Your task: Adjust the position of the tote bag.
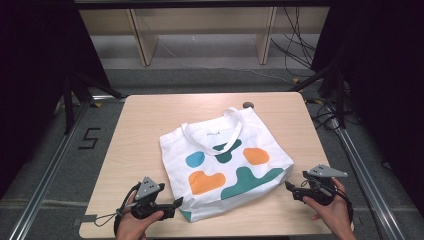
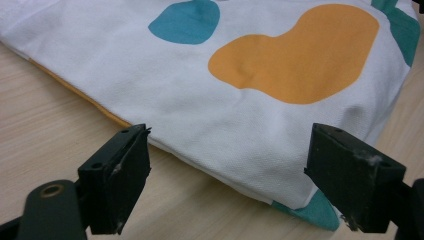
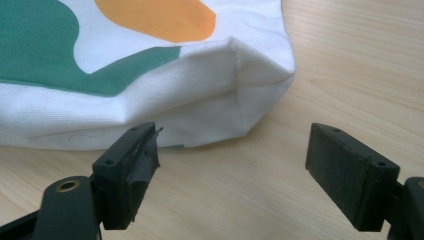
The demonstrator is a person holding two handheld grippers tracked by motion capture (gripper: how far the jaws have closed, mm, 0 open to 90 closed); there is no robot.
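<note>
Tote bag (image 1: 225, 162) lies flat between both grippers' parted fingers (image 2: 117, 175), untouched.

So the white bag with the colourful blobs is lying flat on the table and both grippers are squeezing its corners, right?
Not quite. The bag does lie flat on the table, but the left gripper and right gripper are open beside its corners, squeezing nothing. Both gripper views show that.

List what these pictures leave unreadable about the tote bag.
- Small print on the tote bag, high view: too small to read.
- Bag's handles and mouth, left gripper view: cut off by the top edge.
- Bag's underside, every view: hidden against the table.
- Bag's contents: hidden by the cloth.
</note>
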